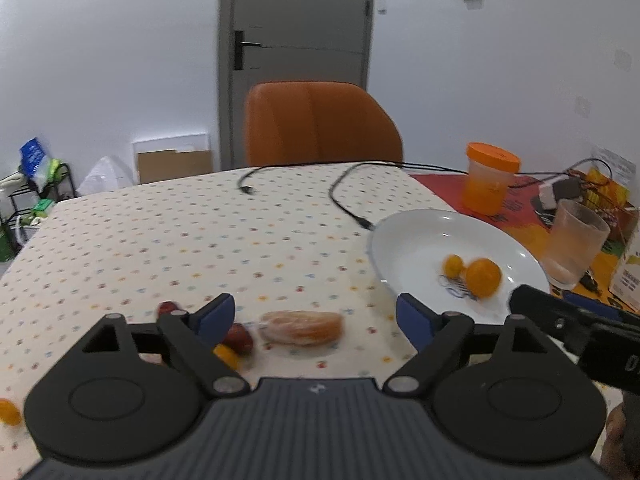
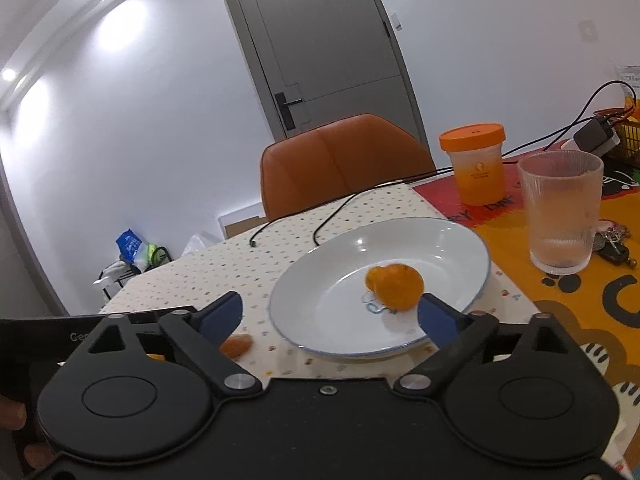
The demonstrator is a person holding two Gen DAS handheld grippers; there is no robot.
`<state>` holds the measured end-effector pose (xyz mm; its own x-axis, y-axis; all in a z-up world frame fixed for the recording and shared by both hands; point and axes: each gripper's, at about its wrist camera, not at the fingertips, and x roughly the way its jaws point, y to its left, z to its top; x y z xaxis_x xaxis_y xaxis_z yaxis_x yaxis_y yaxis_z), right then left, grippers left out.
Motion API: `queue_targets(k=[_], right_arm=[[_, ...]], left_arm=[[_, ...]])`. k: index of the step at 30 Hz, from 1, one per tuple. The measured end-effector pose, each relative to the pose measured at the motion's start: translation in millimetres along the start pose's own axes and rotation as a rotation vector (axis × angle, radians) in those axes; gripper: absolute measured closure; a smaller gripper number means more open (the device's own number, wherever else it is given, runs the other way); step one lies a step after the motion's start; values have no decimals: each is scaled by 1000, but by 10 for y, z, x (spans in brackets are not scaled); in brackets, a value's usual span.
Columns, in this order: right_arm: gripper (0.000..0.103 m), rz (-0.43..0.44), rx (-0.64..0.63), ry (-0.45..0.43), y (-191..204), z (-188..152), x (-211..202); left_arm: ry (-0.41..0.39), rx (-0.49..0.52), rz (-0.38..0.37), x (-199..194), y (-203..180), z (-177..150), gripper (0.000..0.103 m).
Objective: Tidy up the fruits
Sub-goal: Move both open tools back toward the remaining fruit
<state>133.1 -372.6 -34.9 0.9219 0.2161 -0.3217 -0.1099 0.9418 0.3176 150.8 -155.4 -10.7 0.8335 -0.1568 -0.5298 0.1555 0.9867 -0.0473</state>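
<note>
On the dotted tablecloth (image 1: 160, 232) — pick step in hand: left gripper (image 1: 316, 316) spread wide, empty, lined up on the peeled orange piece (image 1: 303, 327).

Next move likely calls for easing forward and down, closing gently — the piece looks soft, pale-pithed, blurred here. Two orange fruits (image 2: 394, 286) already sit in the white plate (image 2: 320, 280); red dates (image 1: 240, 338) and small yellow fruit remain loose beside it. Right gripper (image 2: 330, 316) also spread, empty, near the plate rim.

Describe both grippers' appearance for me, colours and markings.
Left gripper: black linkage arms, round black hubs, silver pivot pins, blue finger pads, ribbed grey body with a small white logo. Right gripper: same black build, blue pads, black body with one centre screw.
</note>
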Motion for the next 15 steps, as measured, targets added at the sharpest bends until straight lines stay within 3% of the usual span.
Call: queue_targets(k=[5,15], right_arm=[[0,13,3,15,98,-26,-33],[0,20,-29,37,377,-94,-75]], left_arm=[[-15,-32,26,-166,221,-54,15],[-47,-75,97,-487,607,-172,10]])
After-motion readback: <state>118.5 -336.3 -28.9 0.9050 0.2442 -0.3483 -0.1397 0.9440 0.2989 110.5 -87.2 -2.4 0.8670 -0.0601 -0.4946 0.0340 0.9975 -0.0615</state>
